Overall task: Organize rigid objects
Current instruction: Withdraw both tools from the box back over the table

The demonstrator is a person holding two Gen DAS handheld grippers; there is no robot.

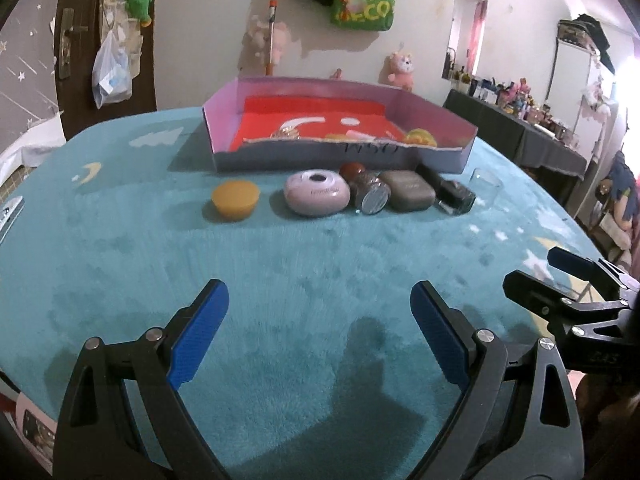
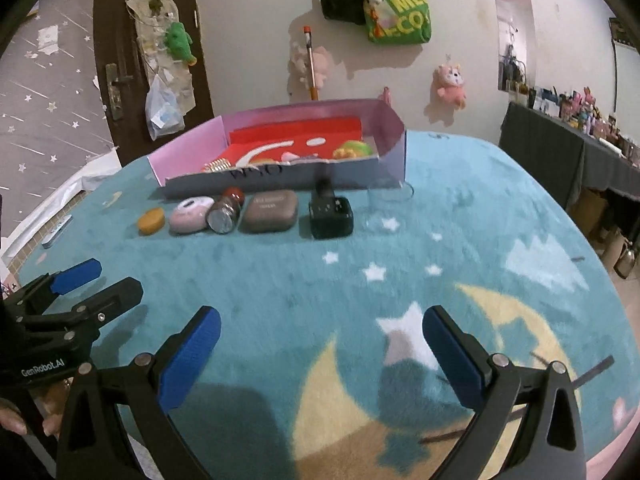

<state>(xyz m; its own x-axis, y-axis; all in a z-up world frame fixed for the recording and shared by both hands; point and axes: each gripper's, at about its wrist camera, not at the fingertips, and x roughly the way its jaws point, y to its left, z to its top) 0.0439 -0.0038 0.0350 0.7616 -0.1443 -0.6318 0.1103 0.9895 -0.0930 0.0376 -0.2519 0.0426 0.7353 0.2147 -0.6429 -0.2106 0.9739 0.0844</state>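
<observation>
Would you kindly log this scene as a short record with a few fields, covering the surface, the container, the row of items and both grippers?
surface: teal star-and-moon blanket
container: open pink box with a red liner, several small items already inside
row in front of box, left to right: orange cup, pink round case, red-capped jar lying on its side, grey case, dark bottle, clear glass
left gripper: open, holding nothing
right gripper: open, holding nothing

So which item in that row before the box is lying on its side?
The red-capped jar, between the pink round case and the grey case: tipped over, metallic base facing the camera. Its neighbours rest flat.
</observation>
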